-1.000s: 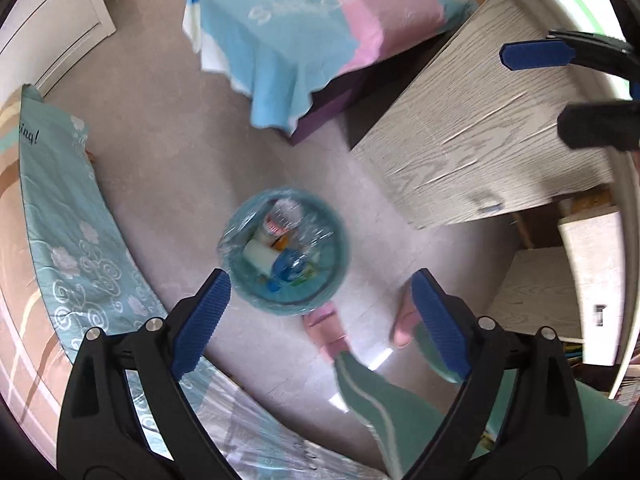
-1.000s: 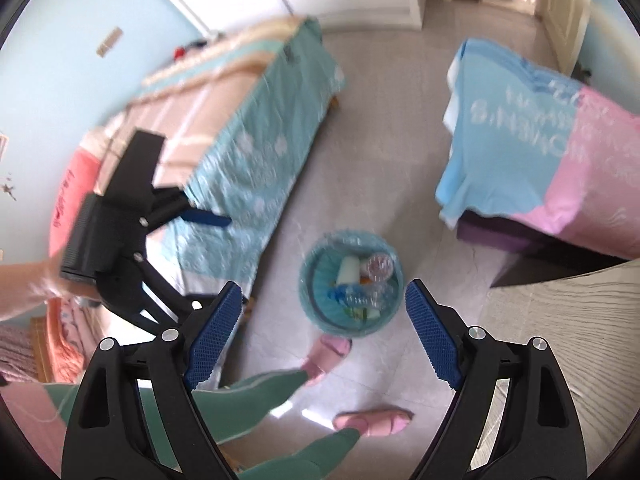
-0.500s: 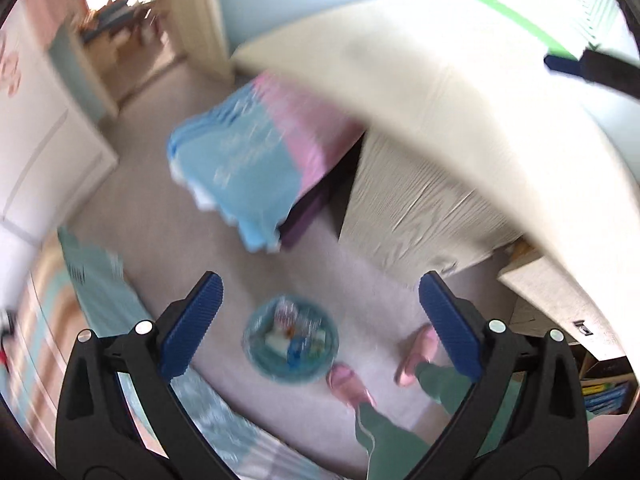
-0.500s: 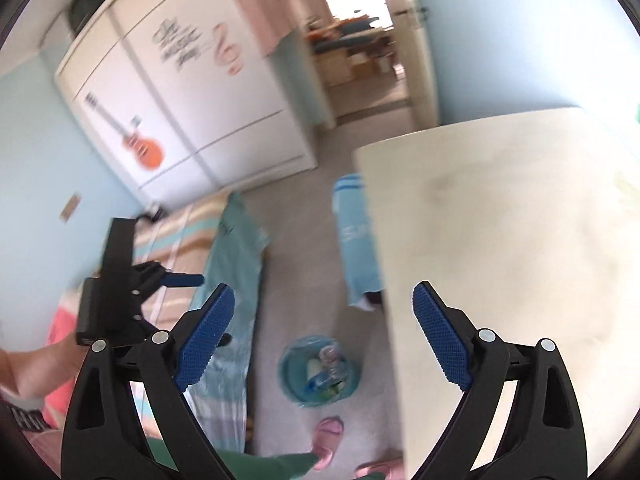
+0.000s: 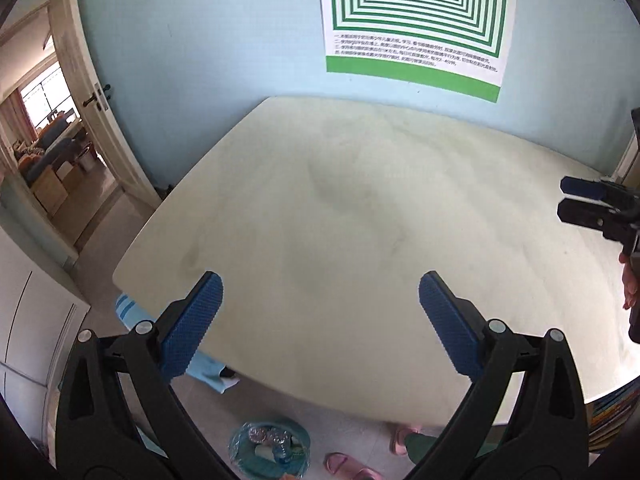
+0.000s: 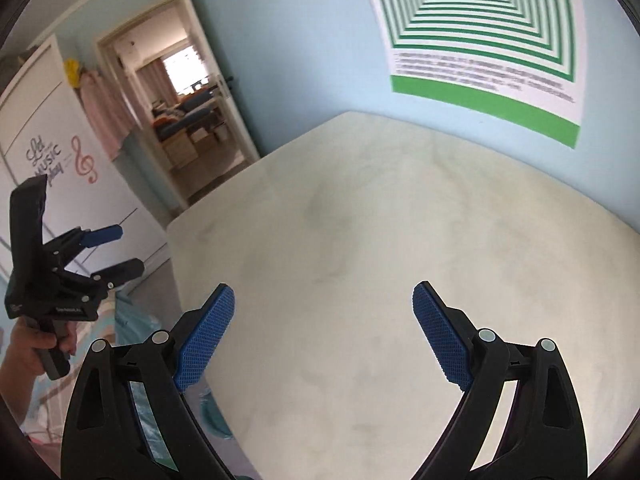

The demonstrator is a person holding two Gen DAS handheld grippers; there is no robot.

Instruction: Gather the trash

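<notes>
Over the bare table (image 5: 360, 220), both grippers now hang raised from the floor, left gripper (image 5: 320, 320) and right gripper (image 6: 324, 334) spread apart and empty; the filled trash bin (image 5: 270, 446) sits below the near edge, suggesting collection is done.

The right gripper (image 6: 323, 334) points over a pale tabletop (image 6: 380, 264), its blue-padded jaws having just been opening, now wide apart with nothing between them. The left gripper (image 6: 120, 250), jaws apart, is held in a hand (image 6: 28, 350) at the left edge. A green-striped poster (image 6: 484, 40) hangs on the blue wall. An open doorway (image 6: 188, 104) stands beside a white wardrobe (image 6: 52, 152).
</notes>
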